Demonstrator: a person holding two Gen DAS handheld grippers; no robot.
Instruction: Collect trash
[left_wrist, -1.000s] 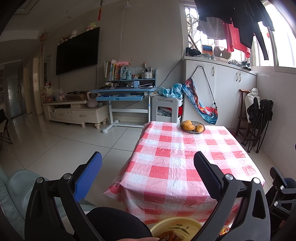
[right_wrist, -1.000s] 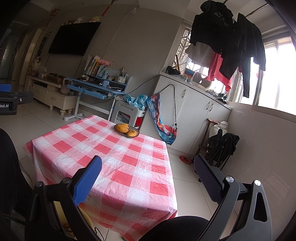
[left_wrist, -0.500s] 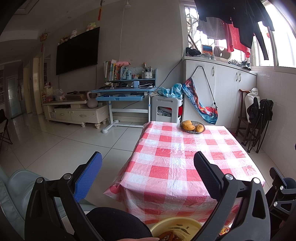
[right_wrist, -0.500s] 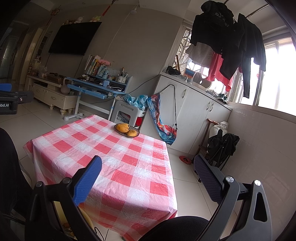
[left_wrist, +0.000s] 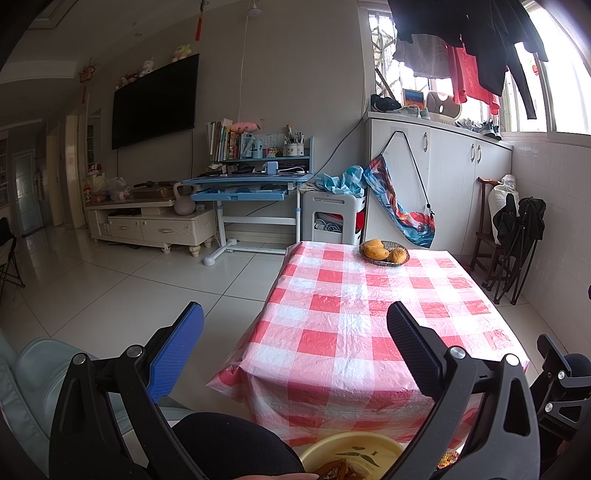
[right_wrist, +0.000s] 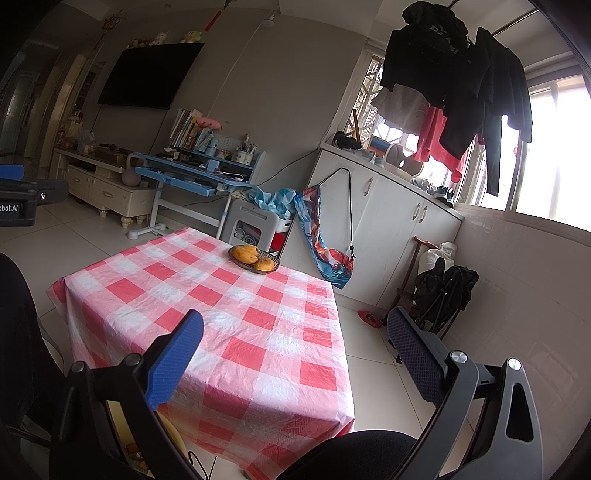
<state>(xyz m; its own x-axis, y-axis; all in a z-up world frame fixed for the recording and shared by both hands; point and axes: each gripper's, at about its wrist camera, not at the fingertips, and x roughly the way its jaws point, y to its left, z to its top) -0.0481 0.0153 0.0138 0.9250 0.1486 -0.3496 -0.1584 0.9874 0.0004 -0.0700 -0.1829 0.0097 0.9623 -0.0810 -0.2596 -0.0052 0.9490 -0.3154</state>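
Observation:
A yellow bin (left_wrist: 351, 452) with scraps of trash inside sits low at the bottom of the left wrist view, below the near table edge; its rim also shows in the right wrist view (right_wrist: 171, 430). My left gripper (left_wrist: 295, 345) is open and empty, held above the bin and in front of the red-and-white checked table (left_wrist: 369, 325). My right gripper (right_wrist: 295, 349) is open and empty over the table's near right corner (right_wrist: 258, 332). No loose trash shows on the tablecloth.
A basket with mangoes (left_wrist: 384, 252) stands at the table's far edge, also in the right wrist view (right_wrist: 254, 257). A pale chair (left_wrist: 29, 373) is at lower left. Folded black chairs (right_wrist: 441, 291) lean by the right wall. A blue desk (left_wrist: 251, 181) and white cabinets (left_wrist: 436, 181) stand behind.

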